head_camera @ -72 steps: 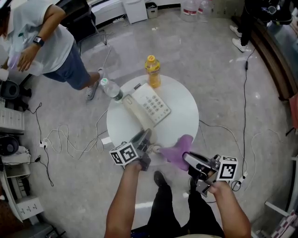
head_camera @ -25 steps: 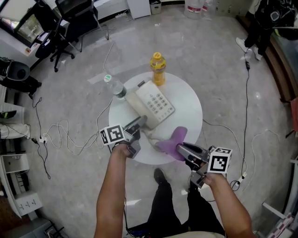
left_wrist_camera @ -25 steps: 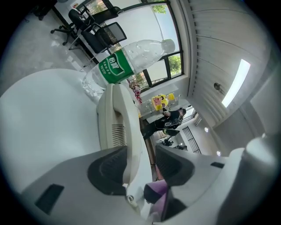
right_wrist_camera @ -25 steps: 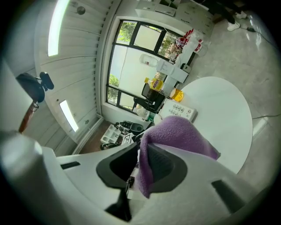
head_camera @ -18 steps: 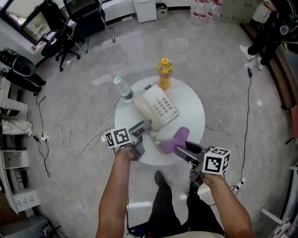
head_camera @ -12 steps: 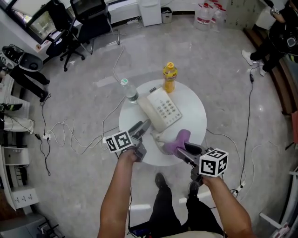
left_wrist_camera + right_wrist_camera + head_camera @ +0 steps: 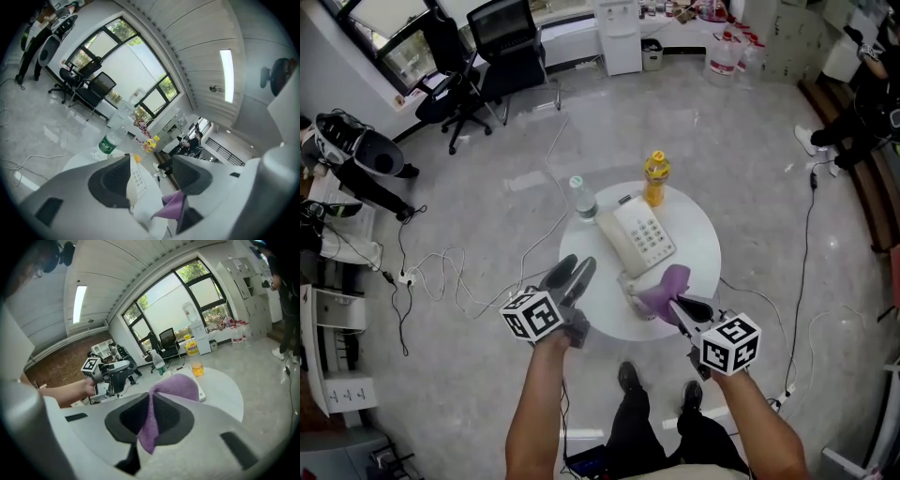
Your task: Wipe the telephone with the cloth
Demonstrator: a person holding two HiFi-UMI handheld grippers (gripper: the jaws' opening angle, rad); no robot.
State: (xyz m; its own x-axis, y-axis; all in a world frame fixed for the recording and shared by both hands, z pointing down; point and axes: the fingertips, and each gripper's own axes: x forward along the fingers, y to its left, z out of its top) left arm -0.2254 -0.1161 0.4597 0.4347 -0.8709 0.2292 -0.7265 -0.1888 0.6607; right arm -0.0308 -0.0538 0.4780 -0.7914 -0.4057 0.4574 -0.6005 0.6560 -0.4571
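A cream telephone [image 7: 643,240] with its handset on its left side lies on the round white table [image 7: 694,246]. My left gripper [image 7: 572,277] hangs open at the table's left edge, short of the telephone, with nothing between its fingers. In the left gripper view the telephone [image 7: 138,180] shows through the gap of the left gripper [image 7: 151,162]. My right gripper [image 7: 688,307] is shut on a purple cloth [image 7: 665,286] at the table's near edge. The cloth [image 7: 157,401] sticks up from the pinched right gripper [image 7: 151,404].
A yellow drink bottle [image 7: 655,177] stands at the table's far edge and a water bottle [image 7: 582,198] at its far left. Cables [image 7: 469,281] trail over the floor on the left. Office chairs [image 7: 506,42] stand farther back.
My left gripper's jaws have spread apart and it has drawn back to the left, away from the handset. The right gripper still grips the cloth. The head camera has risen.
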